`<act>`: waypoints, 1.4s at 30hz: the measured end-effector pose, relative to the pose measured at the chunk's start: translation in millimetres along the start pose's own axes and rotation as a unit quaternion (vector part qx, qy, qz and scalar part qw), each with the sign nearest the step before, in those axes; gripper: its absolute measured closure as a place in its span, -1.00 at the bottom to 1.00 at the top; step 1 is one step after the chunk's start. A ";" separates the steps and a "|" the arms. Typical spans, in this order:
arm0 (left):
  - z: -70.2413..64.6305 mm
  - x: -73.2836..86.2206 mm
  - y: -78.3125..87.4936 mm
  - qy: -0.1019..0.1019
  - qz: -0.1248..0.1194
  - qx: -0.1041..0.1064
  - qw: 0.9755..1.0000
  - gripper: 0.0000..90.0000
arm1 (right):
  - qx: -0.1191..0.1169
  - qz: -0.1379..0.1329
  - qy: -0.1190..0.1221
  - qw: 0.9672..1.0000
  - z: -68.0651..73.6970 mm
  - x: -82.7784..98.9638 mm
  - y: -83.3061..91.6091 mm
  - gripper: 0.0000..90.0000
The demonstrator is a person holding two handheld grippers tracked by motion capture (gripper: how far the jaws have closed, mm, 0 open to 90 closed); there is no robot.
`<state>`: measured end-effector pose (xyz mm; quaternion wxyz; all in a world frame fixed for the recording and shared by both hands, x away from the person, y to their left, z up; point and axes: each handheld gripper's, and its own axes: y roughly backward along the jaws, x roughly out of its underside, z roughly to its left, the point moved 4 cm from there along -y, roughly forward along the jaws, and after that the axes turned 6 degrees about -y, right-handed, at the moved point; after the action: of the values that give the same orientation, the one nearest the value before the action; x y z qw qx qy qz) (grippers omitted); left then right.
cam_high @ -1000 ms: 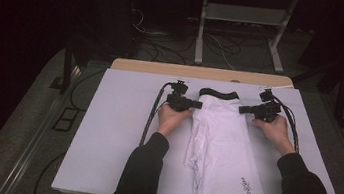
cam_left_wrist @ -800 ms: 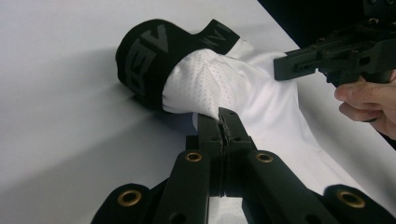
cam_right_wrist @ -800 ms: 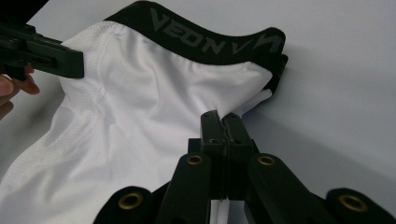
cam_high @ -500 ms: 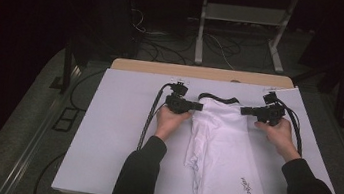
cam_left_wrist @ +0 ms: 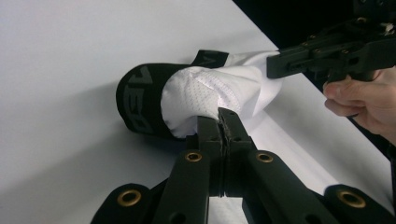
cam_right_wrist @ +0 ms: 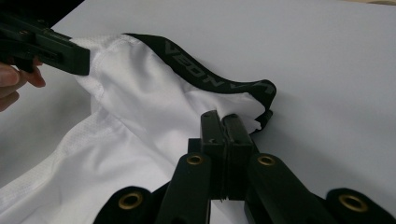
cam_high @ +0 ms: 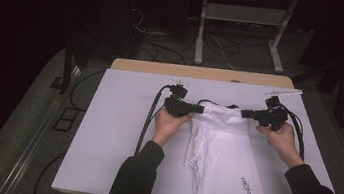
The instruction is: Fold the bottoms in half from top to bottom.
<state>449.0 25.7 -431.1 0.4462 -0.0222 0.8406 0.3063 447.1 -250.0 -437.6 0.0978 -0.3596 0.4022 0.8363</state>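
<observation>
Holding white shorts (cam_high: 225, 159) by the waist with both grippers, over the right half of the desk (cam_high: 104, 133).

High view: lying lengthwise on the desk, waist toward the far edge, legs reaching past the near edge; left gripper (cam_high: 197, 109) pinching the waist's left corner, right gripper (cam_high: 247, 114) pinching its right corner, each held in a hand, dark sleeves entering from the near edge. Left gripper view: fingers (cam_left_wrist: 208, 130) closing tight on a fold of white mesh fabric, black waistband (cam_left_wrist: 137, 100) curling just beyond, lifting slightly off the desk; other gripper (cam_left_wrist: 299, 58) clamping the far corner at upper right. Right gripper view: fingers (cam_right_wrist: 212, 128) squeezing shut on the white fabric just under the lettered black waistband (cam_right_wrist: 205, 74); other gripper (cam_right_wrist: 56, 51) gripping the opposite corner at upper left.
</observation>
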 end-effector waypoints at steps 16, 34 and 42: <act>-43.9 0.7 18.9 0.016 -0.013 0.045 0.999 0.96 | -0.004 -0.016 0.017 1.000 20.4 16.1 26.5 0.95; -87.6 23.0 29.1 0.026 -0.040 0.123 0.991 0.95 | -0.011 -0.014 0.036 0.999 41.0 51.6 56.0 0.95; -91.0 42.8 28.6 0.038 -0.043 0.141 0.988 0.95 | -0.021 0.002 0.033 0.999 40.7 64.9 58.8 0.95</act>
<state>347.3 10.4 -412.0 0.4251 -0.0071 0.8901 0.1644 352.3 -266.6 -429.3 0.0752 -0.3879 0.3886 0.8324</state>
